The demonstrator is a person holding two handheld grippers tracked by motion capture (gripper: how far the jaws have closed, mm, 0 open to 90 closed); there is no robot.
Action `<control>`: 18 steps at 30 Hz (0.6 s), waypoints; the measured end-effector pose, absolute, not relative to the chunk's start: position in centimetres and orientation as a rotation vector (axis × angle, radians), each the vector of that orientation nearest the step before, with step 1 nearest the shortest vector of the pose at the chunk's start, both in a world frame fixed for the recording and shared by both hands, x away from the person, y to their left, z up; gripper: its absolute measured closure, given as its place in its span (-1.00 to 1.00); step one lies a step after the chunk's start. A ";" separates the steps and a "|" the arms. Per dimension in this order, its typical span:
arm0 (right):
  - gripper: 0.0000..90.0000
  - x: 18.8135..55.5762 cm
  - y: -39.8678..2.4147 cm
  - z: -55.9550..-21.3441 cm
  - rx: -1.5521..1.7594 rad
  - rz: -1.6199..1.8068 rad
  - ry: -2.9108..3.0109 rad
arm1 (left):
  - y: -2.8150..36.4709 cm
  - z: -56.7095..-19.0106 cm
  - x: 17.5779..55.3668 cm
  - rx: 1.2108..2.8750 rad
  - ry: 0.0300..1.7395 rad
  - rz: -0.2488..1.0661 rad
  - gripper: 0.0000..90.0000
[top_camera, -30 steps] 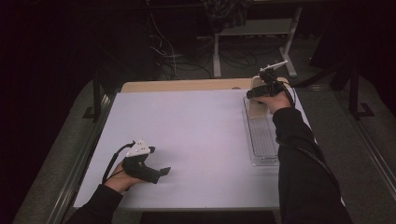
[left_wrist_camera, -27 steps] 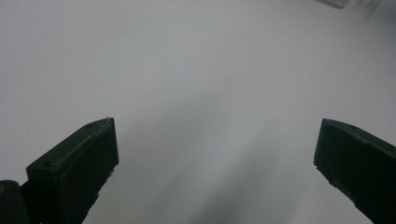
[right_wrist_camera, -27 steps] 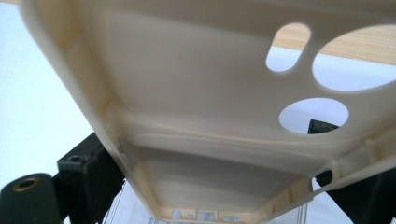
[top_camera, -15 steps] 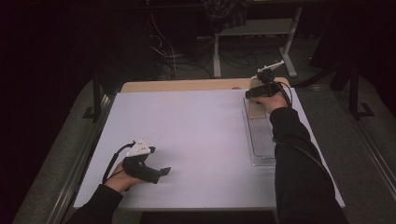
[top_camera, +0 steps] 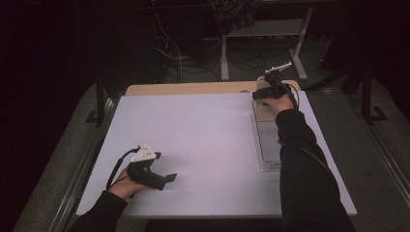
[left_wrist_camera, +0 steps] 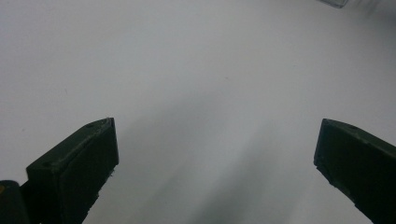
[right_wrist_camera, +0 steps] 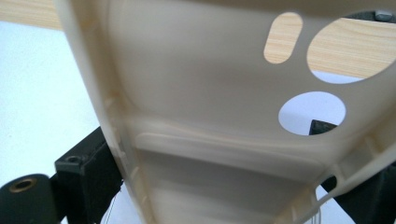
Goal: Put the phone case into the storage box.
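White tabletop is lying bare under my wide-open, empty left gripper, while my right gripper is clamping a cream phone case between its jaws, long axis running ahead, above the clear tray.

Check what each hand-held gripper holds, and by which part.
Right hand-held gripper: cream phone case, clamped across its side edges near the camera cutouts. Left hand-held gripper: open, nothing.

Left gripper low on white table, right gripper at clear tray's far end
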State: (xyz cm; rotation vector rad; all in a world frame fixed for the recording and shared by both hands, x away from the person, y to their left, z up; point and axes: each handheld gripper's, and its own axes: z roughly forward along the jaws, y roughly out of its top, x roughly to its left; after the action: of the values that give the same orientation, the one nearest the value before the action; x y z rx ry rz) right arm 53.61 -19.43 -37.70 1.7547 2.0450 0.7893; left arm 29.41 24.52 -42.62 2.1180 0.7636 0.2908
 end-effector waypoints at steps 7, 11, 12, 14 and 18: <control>-0.84 54.0 -19.2 -38.0 1.757 0.779 2.031 | 24.5 -42.7 29.4 2.118 0.769 0.284 -1.00; -0.84 54.2 -19.2 -38.0 1.761 0.785 2.026 | 24.5 -42.7 29.4 2.115 0.775 0.278 -1.00; -0.84 54.2 -19.2 -38.0 1.764 0.787 2.024 | 24.5 -42.7 29.4 2.115 0.776 0.277 -1.00; -0.84 54.2 -19.2 -38.0 1.766 0.787 2.027 | 24.4 -42.7 29.4 2.114 0.777 0.276 -1.00; -0.85 54.2 -19.2 -38.2 1.768 0.787 2.030 | 24.4 -42.7 29.4 2.115 0.773 0.278 -1.00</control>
State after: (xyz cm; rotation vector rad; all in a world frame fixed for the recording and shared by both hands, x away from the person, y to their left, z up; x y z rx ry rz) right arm 54.18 -19.17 -38.24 1.7677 2.0297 0.7872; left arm 29.41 24.45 -42.73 2.1150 0.7726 0.2777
